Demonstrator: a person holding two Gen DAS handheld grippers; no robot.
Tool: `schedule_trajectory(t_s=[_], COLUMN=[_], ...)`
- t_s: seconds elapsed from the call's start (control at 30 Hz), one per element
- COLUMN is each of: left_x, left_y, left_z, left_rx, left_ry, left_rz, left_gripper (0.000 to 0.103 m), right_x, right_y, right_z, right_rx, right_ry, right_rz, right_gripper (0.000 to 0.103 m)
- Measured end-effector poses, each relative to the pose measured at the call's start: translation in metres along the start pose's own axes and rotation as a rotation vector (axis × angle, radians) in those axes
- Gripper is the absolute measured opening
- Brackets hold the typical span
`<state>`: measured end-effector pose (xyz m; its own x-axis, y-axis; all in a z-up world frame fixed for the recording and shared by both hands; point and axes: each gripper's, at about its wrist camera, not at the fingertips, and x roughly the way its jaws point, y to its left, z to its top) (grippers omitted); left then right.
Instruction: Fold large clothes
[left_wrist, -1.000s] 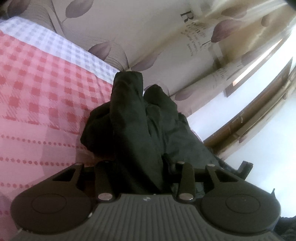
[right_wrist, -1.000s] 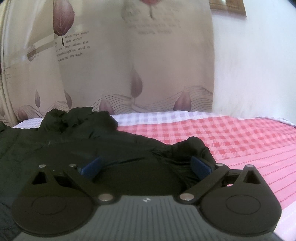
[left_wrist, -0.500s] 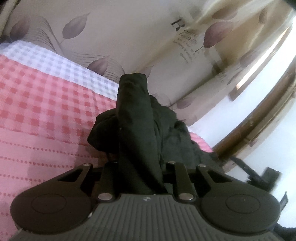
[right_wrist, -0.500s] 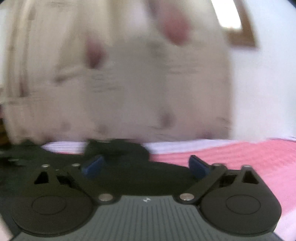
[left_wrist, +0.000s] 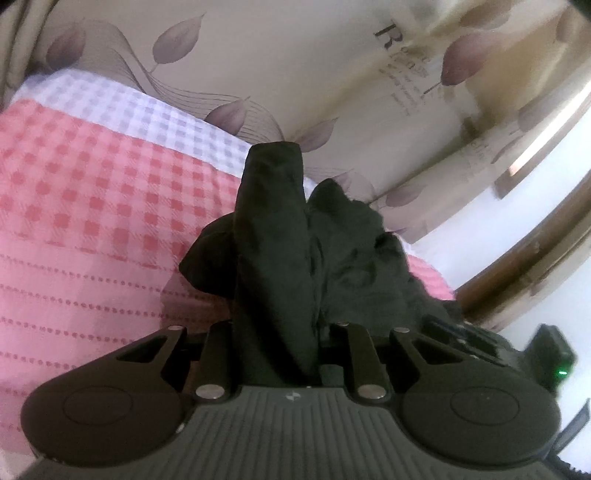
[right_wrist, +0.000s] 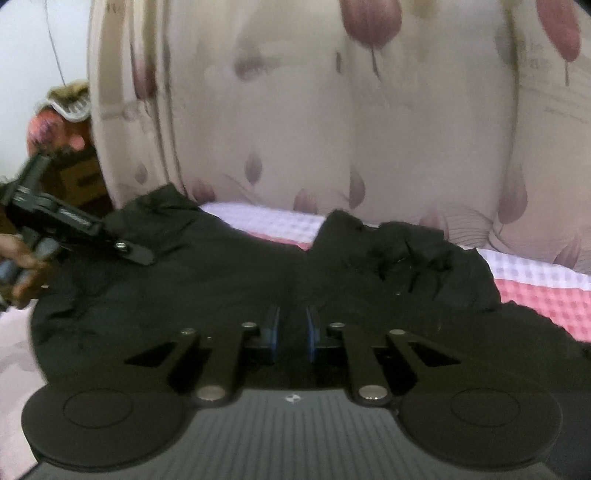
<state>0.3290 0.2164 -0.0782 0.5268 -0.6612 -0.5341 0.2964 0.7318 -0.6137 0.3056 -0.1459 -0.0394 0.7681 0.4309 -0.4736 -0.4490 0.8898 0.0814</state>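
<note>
Left wrist view: black garment (left_wrist: 273, 258) hides left hand-held gripper (left_wrist: 277, 332) fingertips.

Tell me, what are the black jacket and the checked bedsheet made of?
The black jacket looks like thin, smooth synthetic fabric, maybe nylon: matte with crisp creases. The checked bedsheet looks like soft woven cotton, matte, with woven pink and white squares. Neither is certain.

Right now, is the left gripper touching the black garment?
Touching. The left wrist view shows a fold of the black garment pinched between the left gripper fingers, rising out of them.
</note>
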Motion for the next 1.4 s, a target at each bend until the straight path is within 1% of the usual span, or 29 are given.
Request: schedule_trajectory(t_s=[0.07,0.1,0.13,0.17,0.2,0.23,0.27,0.3,0.33,0.4,0.43,0.47,0.5,0.53,0.6,0.67,0.77,0.83,0.93,0.97,1.03,1.07,1.13,1.2,1.27,1.3,1.33,1.37,1.4], left_x=[0.003,0.004,0.007,0.012,0.015,0.020,0.025,0.027,0.028,0.029,0.027,0.023,0.017,0.011,-0.003,-0.012,-0.014,-0.011,0.007,0.014,0.031,0.041,0.059,0.078,0.096,0.105,0.112,0.121,0.128], left_y=[0.010,0.013,0.018,0.022,0.025,0.026,0.028,0.030,0.030,0.026,0.021,0.012,0.002,-0.011,-0.043,-0.084,-0.143,-0.183,-0.246,-0.261,-0.288,-0.298,-0.305,-0.305,-0.298,-0.292,-0.288,-0.282,-0.277], left_z=[0.000,-0.001,-0.001,-0.001,-0.003,-0.005,-0.007,-0.010,-0.011,-0.013,-0.013,-0.013,-0.012,-0.010,-0.005,0.001,0.006,0.007,-0.001,-0.006,-0.018,-0.024,-0.039,-0.058,-0.077,-0.085,-0.092,-0.101,-0.109], left_rx=[-0.003,-0.004,-0.007,-0.002,0.011,0.024,0.034,0.040,0.032,0.034,0.026,0.019,0.028,0.036,0.059,0.085,0.090,0.091,0.097,0.092,0.078,0.070,0.009,-0.046,-0.119,-0.157,-0.184,-0.200,-0.210], left_ry=[0.008,0.011,0.023,0.041,0.052,0.065,0.080,0.067,0.066,0.090,0.088,0.085,0.080,0.075,0.068,0.072,0.096,0.095,0.088,0.086,0.077,0.071,0.065,0.062,0.040,0.035,0.025,-0.002,-0.023], left_rz=[-0.021,-0.033,-0.054,-0.071,-0.076,-0.075,-0.080,-0.099,-0.106,-0.104,-0.097,-0.093,-0.087,-0.087,-0.095,-0.057,0.014,0.054,0.080,0.078,0.059,0.045,0.000,-0.036,-0.103,-0.138,-0.186,-0.241,-0.276], left_gripper=[0.031,0.038,0.057,0.068,0.085,0.092,0.091,0.088,0.074,0.055,0.045,0.041,0.034,0.031,0.029,0.029,0.029,0.029,0.029,0.029,0.029,0.029,0.029,0.029,0.030,0.030,0.034,0.035,0.038], right_x=[0.010,0.014,0.016,0.019,0.019,0.021,0.023,0.026,0.027,0.028,0.028,0.029,0.030,0.031,0.033,0.032,0.032,0.031,0.031,0.031,0.025,0.018,-0.006,-0.035,-0.065,-0.081,-0.096,-0.111,-0.125], right_y=[0.001,-0.003,-0.006,-0.009,-0.010,-0.013,-0.015,-0.017,-0.019,-0.024,-0.025,-0.026,-0.026,-0.028,-0.032,-0.036,-0.042,-0.044,-0.051,-0.055,-0.070,-0.080,-0.098,-0.110,-0.121,-0.128,-0.134,-0.141,-0.149], right_z=[-0.004,-0.007,-0.009,-0.010,-0.014,-0.016,-0.018,-0.020,-0.021,-0.026,-0.028,-0.029,-0.030,-0.030,-0.032,-0.034,-0.035,-0.036,-0.036,-0.037,-0.041,-0.046,-0.059,-0.074,-0.090,-0.100,-0.109,-0.118,-0.127], right_rx=[-0.036,-0.024,-0.003,0.008,0.021,0.038,0.054,0.065,0.078,0.117,0.129,0.138,0.150,0.163,0.203,0.239,0.282,0.301,0.345,0.372,0.471,0.544,0.668,0.711,0.732,0.754,0.776,0.800,0.830], right_ry=[0.030,0.039,0.040,0.045,0.050,0.051,0.053,0.053,0.054,0.053,0.051,0.050,0.049,0.049,0.047,0.041,0.036,0.031,0.030,0.025,0.011,-0.004,-0.057,-0.110,-0.153,-0.183,-0.208,-0.237,-0.271], right_rz=[-0.042,-0.039,-0.031,-0.025,-0.020,-0.012,-0.003,0.005,0.011,0.027,0.034,0.037,0.039,0.044,0.057,0.068,0.077,0.085,0.110,0.126,0.177,0.202,0.244,0.261,0.272,0.283,0.287,0.288,0.293], right_gripper=[0.014,0.013,0.013,0.013,0.013,0.013,0.013,0.013,0.013,0.013,0.013,0.013,0.013,0.013,0.013,0.013,0.013,0.013,0.013,0.013,0.013,0.013,0.014,0.014,0.016,0.021,0.028,0.032,0.043])
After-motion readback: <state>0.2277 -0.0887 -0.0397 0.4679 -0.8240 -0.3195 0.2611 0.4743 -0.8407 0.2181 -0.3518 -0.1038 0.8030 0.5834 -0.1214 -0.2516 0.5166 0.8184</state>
